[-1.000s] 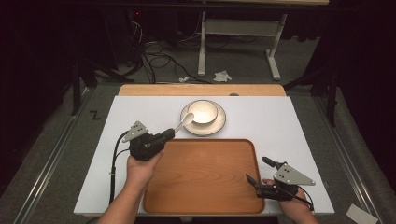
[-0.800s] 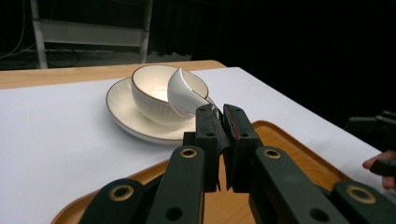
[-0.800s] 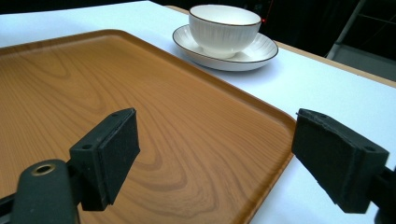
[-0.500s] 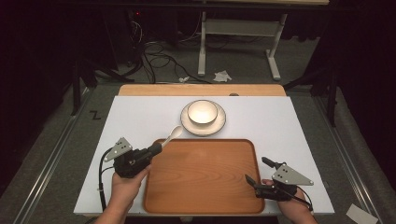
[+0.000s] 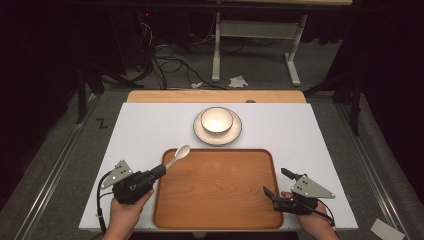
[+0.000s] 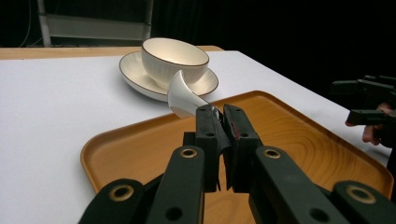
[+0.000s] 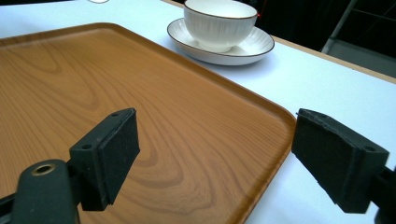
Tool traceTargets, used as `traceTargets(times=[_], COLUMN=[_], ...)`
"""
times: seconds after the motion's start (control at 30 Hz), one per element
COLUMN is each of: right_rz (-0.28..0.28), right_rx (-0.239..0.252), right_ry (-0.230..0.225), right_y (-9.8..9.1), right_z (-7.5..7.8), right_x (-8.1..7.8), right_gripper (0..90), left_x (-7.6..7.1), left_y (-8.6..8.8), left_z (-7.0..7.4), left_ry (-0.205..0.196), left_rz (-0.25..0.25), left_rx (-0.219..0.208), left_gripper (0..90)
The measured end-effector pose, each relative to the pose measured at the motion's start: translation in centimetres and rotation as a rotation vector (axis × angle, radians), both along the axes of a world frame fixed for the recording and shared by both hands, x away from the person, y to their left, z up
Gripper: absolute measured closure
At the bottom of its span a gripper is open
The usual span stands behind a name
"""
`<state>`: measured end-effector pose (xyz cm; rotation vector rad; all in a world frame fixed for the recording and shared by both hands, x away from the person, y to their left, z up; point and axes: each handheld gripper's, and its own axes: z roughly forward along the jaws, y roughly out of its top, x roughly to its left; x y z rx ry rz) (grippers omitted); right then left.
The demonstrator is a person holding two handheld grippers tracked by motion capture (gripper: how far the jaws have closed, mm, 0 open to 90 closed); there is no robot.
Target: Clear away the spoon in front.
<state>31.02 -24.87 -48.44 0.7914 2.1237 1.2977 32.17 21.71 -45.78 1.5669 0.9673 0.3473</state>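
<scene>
A white ceramic spoon (image 5: pixel 177 156) is clamped by its handle in the left claw (image 5: pixel 159 171), its bowl held over the far-left corner of the rectangular wooden tray (image 5: pixel 220 220). The right claw (image 5: pixel 274 185) is spread wide at the tray's right edge.

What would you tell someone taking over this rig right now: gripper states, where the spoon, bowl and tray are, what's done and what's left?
Left gripper: shut on the white spoon by its handle, bowl end held over the wooden tray's far-left corner.
Right gripper: open, holding nothing, at the tray's right edge.
Bowl sits on its saucer beyond the tray.
Done: spoon is in the grip, out of the bowl.
Left: probably setting the spoon down on the tray; bowl and saucer not yet touched.
</scene>
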Motion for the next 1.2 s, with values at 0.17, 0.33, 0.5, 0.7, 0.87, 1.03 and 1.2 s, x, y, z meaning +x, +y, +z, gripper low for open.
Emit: traceTargets(times=[0.17, 0.33, 0.5, 0.7, 0.87, 1.03, 1.2], right_rz=[-0.019, -0.020, -0.026, -0.030, -0.031, -0.035, -0.035], right_rx=[-0.002, -0.004, -0.008, -0.017, -0.024, -0.029, -0.024], right_ry=[0.001, 0.001, 0.008, 0.013, 0.010, 0.009, 0.010], right_y=[-0.1, -0.1, 0.0, 0.1, 0.3, 0.3, 0.2], right_z=[-0.1, -0.1, -0.1, -0.2, -0.2, -0.3, -0.3], right_x=[0.1, 0.0, 0.1, 0.2, 0.2, 0.2, 0.2], right_gripper=[16.3, 16.3, 16.3, 16.3, 16.3, 16.3, 16.3], left_x=[-0.9, -1.8, -3.0, -3.7, -3.7, -3.5, -3.3], left_y=[0.9, 1.3, 1.3, 1.4, 0.7, 0.0, -0.7], left_z=[-0.2, -0.6, -1.4, -2.6, -3.2, -3.7, -4.1], left_ry=[-0.004, -0.011, -0.026, -0.008, -0.002, 0.005, 0.013], left_rz=[0.001, -0.006, -0.015, -0.041, -0.046, -0.056, -0.077], left_rx=[0.018, 0.019, 0.016, 0.004, 0.048, 0.071, 0.095], left_gripper=[86.1, 86.1, 86.0, 86.0, 86.0, 86.0, 85.7])
